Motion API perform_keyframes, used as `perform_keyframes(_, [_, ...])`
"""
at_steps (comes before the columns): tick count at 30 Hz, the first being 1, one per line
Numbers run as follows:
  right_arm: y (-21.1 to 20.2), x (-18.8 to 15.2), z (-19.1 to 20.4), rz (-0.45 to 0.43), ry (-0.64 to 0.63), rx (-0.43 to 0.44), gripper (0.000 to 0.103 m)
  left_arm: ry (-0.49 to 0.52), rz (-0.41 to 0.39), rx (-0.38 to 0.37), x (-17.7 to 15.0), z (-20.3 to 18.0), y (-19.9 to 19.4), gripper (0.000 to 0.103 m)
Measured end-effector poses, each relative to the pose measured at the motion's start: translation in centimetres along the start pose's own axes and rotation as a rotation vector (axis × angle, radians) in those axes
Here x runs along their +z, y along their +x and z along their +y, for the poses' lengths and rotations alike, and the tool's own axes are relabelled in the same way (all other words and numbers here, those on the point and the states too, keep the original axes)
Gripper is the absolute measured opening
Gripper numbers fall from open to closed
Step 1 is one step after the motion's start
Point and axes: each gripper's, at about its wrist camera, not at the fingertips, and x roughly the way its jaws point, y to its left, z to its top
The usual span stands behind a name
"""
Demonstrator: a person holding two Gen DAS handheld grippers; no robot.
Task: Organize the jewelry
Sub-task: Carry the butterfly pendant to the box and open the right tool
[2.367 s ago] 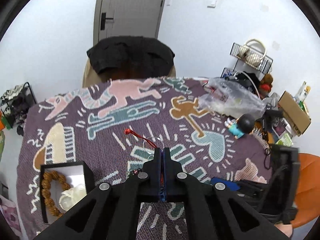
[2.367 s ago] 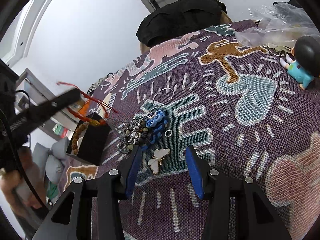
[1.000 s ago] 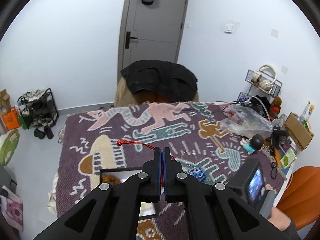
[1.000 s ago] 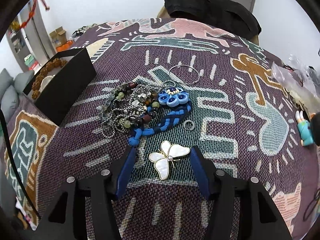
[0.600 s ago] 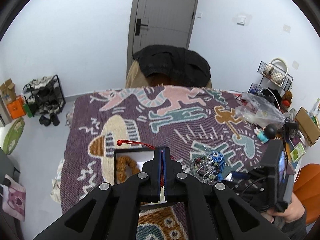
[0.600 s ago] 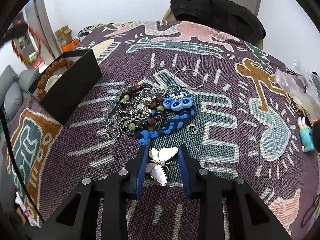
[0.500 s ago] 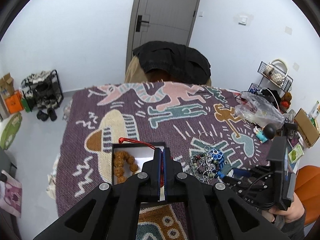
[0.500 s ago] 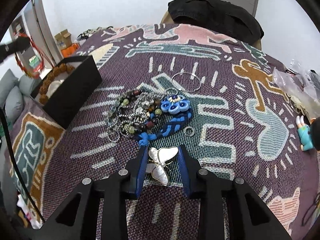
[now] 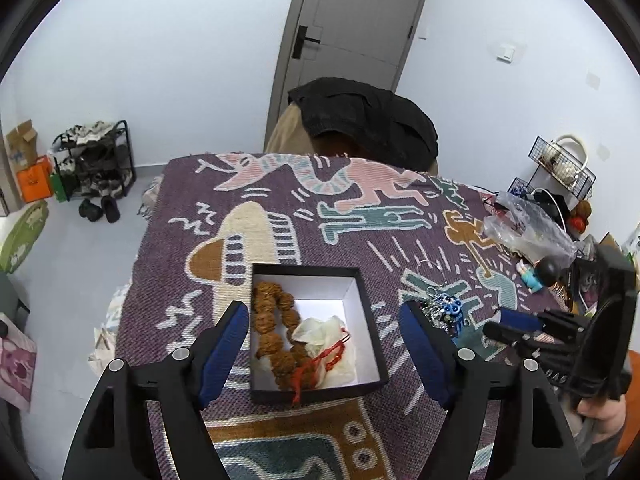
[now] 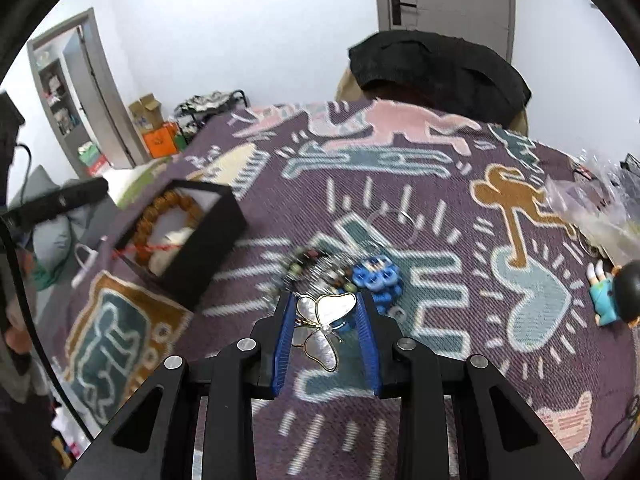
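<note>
My left gripper [image 9: 324, 342] is open above a black box [image 9: 362, 300] with a white inside. In the box lie a brown bead bracelet [image 9: 276, 316], a white pouch [image 9: 320, 330] and a red cord [image 9: 320, 364]. My right gripper [image 10: 325, 322] is shut on a white butterfly brooch [image 10: 322, 326] and holds it above the cloth. Behind it lies a pile of bead chains [image 10: 316, 266] and a blue knotted bracelet [image 10: 378, 276]. The box also shows in the right wrist view [image 10: 208, 240], at the left.
A patterned purple cloth [image 9: 360, 216] covers the table. A thin metal ring [image 10: 394, 216] lies past the pile. A plastic bag [image 9: 524, 228] and a small figurine [image 9: 538, 274] sit at the right edge. A chair with a black jacket [image 9: 360, 120] stands at the far side.
My left gripper has opened and the red cord has dropped into the box. My right gripper has closed on the butterfly brooch and lifted it off the cloth.
</note>
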Motion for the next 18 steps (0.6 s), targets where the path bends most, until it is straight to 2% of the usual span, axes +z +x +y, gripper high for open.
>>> perform_keyframes(7, [-0.1,2.2,3.6,-0.025,-0.037,0.078,0.032,-0.010,-0.011,0.017,-0.8,1.4,-0.7,0.078])
perform_keyframes(18, [2.3,5.2,9.2,-0.013,-0.072,0.190,0.032,-0.080,-0.037,0.041,-1.7,4.9,-2.0,0.078])
